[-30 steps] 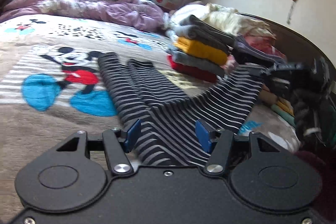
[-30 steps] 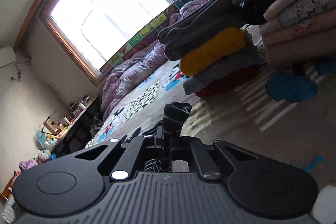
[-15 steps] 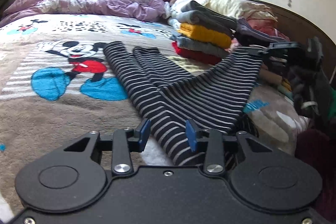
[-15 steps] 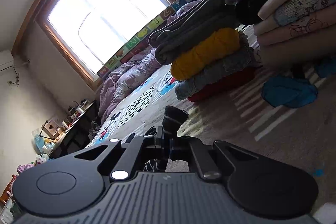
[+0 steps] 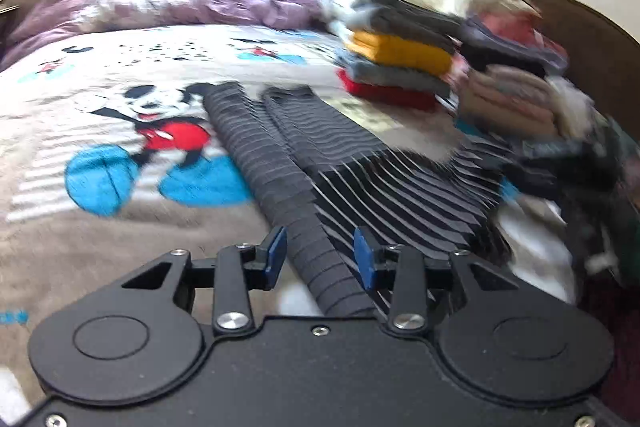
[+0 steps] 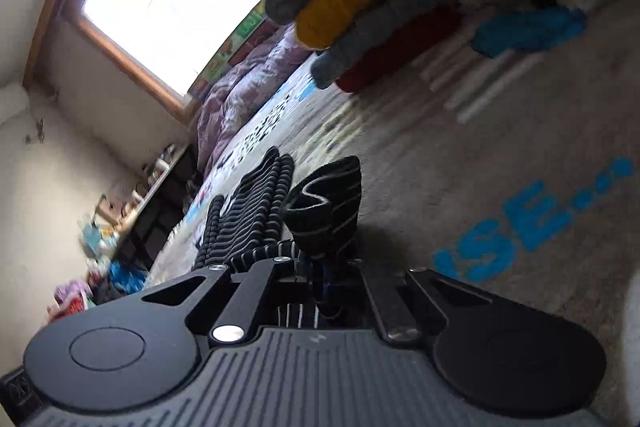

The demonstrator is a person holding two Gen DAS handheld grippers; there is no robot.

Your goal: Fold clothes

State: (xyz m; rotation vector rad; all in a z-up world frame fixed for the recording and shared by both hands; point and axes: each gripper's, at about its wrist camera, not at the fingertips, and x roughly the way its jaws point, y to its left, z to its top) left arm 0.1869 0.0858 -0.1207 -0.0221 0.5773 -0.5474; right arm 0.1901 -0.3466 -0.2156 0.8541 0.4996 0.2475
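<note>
My left gripper [image 5: 318, 259] low over bed, fingers apart around striped shirt [image 5: 304, 211]; right gripper [image 6: 320, 267] pinching shirt edge. Folded pile [image 5: 400, 67] behind.

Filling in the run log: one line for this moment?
left claw: open astride striped garment | right claw: shut on its bunched edge | garment: on bed blanket

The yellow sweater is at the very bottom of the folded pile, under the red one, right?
No. The yellow sweater lies higher in the folded pile, above the red one, which is at the bottom. The left wrist view shows it.
</note>
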